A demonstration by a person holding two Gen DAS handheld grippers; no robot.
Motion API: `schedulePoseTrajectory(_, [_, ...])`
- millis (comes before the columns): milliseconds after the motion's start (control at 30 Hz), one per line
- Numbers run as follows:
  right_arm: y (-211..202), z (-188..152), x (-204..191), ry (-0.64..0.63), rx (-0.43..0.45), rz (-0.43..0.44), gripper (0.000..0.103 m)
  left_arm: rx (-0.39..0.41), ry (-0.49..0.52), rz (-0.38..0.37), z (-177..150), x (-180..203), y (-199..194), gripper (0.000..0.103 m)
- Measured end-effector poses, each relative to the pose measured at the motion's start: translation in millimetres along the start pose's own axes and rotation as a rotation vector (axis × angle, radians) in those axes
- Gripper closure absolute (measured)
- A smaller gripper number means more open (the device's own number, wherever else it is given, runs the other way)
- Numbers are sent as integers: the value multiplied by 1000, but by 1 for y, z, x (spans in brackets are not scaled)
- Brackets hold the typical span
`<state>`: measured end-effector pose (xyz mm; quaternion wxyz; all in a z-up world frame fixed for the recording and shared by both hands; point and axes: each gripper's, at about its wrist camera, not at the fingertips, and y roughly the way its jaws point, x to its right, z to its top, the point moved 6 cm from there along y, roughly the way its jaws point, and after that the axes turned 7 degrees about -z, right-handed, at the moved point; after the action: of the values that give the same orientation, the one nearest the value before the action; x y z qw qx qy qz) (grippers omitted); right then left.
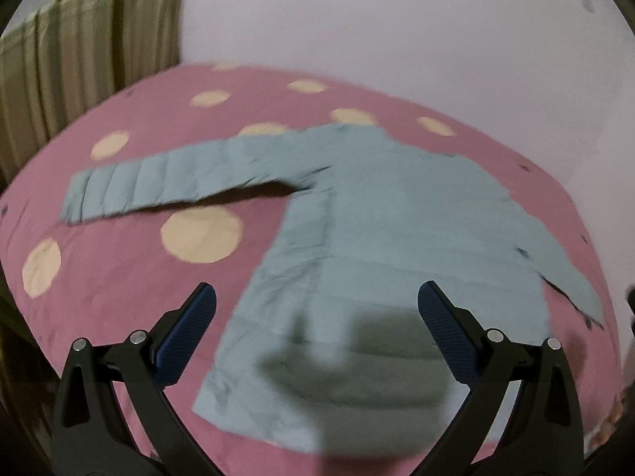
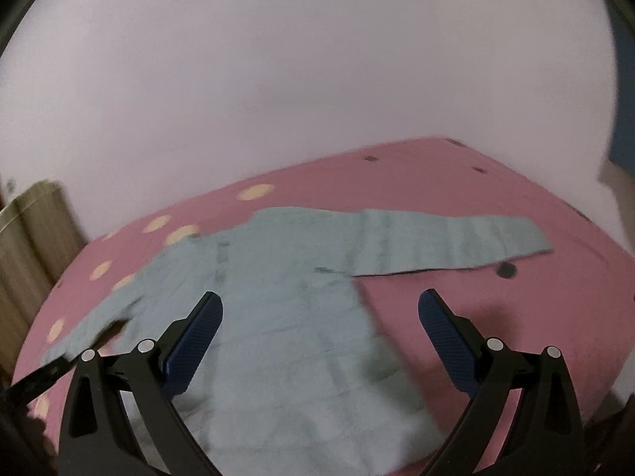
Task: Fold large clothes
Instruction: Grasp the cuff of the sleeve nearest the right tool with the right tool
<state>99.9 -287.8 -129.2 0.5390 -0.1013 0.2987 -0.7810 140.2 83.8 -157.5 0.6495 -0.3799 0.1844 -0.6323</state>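
A pale blue quilted jacket (image 1: 381, 230) lies flat on a pink bed cover (image 1: 119, 277) with cream dots, both sleeves spread out to the sides. My left gripper (image 1: 316, 293) is open and empty, held above the jacket's lower left part. The jacket also shows in the right wrist view (image 2: 285, 317), with its right sleeve (image 2: 456, 242) stretched out to the right. My right gripper (image 2: 320, 301) is open and empty, above the jacket's lower right part. Both views are blurred.
A plain white wall (image 1: 397, 31) stands behind the bed. A striped beige curtain (image 1: 79, 59) hangs at the far left, also in the right wrist view (image 2: 31, 246). The bed's edge (image 2: 595, 357) falls away at the right.
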Motion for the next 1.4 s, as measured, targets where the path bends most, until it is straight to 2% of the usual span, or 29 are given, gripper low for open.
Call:
schedulePoseTrajectory(133, [49, 9, 54, 114, -63, -10, 5, -21, -137, 80, 5, -61, 36, 2])
schedulePoseTrajectory(300, [109, 17, 149, 388, -122, -50, 5, -13, -259, 195, 1, -130, 63, 2])
schedulePoseTrajectory(400, [133, 18, 195, 523, -134, -61, 7, -26, -339, 236, -7, -163, 75, 2])
schedulePoseTrajectory(433, [140, 18, 205, 547, -140, -70, 11, -27, -358, 246, -9, -172, 77, 2])
schedulePoseTrajectory(467, [148, 17, 217, 578, -149, -73, 27, -29, -374, 254, -11, -179, 80, 2])
schedulePoseTrajectory(500, [155, 15, 227, 602, -166, -78, 37, -28, -388, 258, -14, -185, 81, 2])
schedulePoseTrajectory(633, [176, 4, 258, 747, -200, -55, 38, 7, -372, 278, -13, -192, 83, 2])
schedulePoseTrajectory(833, [190, -5, 288, 883, -166, -53, 38, 7, -346, 316, -14, -191, 90, 2])
schedulePoseTrajectory(1033, [197, 0, 302, 925, -115, -68, 38, -15, -330, 344, -13, -191, 93, 2])
schedulePoseTrajectory(1100, [203, 2, 306, 927, -104, -80, 41, -23, -325, 353, -12, -191, 94, 2])
schedulePoseTrajectory(1133, [204, 5, 305, 920, -101, -91, 46, -25, -323, 356, -13, -190, 94, 2])
schedulePoseTrajectory(1200, [213, 8, 306, 907, -117, -109, 80, -30, -320, 361, -14, -190, 95, 2])
schedulePoseTrajectory(1233, [222, 10, 305, 914, -134, -89, 89, -34, -317, 367, -13, -190, 96, 2])
schedulePoseTrajectory(1267, [225, 10, 306, 921, -144, -81, 94, -37, -314, 372, -14, -190, 96, 2])
schedulePoseTrajectory(1333, [226, 14, 306, 901, -142, -94, 95, -42, -310, 378, -14, -190, 97, 2])
schedulePoseTrajectory(1400, [220, 30, 290, 818, -119, -103, 96, -43, -310, 378, -14, -191, 97, 2])
